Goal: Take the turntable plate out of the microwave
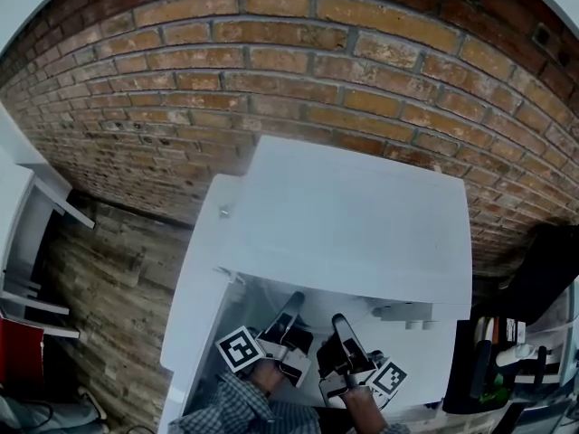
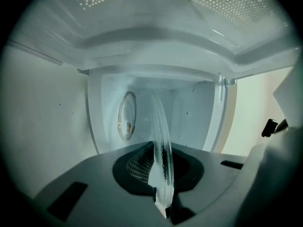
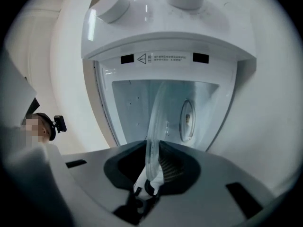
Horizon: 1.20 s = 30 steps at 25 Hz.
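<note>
Gripping glass turntable plate (image 2: 163, 143) edge-on with left gripper (image 2: 162, 174) and right gripper (image 3: 152, 170) alike. Hidden in head view under microwave (image 1: 344, 215) front edge.

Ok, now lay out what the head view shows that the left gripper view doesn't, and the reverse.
Only the head view: the brick wall, the wooden floor, the microwave from outside and above, and the left gripper and right gripper side by side at its opening.

Only the left gripper view: the cavity's inside, with a perforated panel, a round fitting on a wall, and the glass turntable plate edge-on, clamped in that gripper.

Both: the white microwave and the left gripper.
</note>
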Each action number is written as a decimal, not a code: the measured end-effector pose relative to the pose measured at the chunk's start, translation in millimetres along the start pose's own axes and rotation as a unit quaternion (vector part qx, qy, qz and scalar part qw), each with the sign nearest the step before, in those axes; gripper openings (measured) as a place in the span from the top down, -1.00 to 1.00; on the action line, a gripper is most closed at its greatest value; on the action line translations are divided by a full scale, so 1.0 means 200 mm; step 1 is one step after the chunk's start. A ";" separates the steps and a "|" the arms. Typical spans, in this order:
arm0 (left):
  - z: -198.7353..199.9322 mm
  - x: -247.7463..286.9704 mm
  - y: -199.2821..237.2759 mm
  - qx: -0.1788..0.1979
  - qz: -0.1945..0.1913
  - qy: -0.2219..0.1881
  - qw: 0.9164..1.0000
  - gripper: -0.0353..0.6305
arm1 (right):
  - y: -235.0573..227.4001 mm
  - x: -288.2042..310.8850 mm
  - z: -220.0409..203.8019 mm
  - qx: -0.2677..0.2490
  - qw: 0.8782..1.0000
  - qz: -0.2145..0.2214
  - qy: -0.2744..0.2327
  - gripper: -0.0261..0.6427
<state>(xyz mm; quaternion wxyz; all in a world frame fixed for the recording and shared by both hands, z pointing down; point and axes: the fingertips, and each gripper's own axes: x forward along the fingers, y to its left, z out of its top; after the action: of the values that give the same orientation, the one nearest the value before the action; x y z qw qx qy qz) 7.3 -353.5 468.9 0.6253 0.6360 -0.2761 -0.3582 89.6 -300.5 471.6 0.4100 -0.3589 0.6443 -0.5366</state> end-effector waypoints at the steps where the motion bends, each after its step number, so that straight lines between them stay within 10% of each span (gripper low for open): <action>1: -0.01 -0.01 0.00 0.002 -0.001 0.004 1.000 0.78 | 0.01 -0.01 -0.01 -0.003 1.000 0.001 -0.003 0.71; 30: -0.53 -0.69 -0.21 0.009 -0.025 -0.011 1.000 0.78 | 0.29 -0.76 -0.32 -0.026 0.999 0.026 0.020 0.71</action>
<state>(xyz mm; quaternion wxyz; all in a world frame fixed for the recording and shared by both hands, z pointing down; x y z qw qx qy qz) 6.5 -176.6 438.4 0.6074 0.6442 -0.2699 -0.3784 91.1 -127.7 441.9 0.4017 -0.3414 0.6752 -0.5159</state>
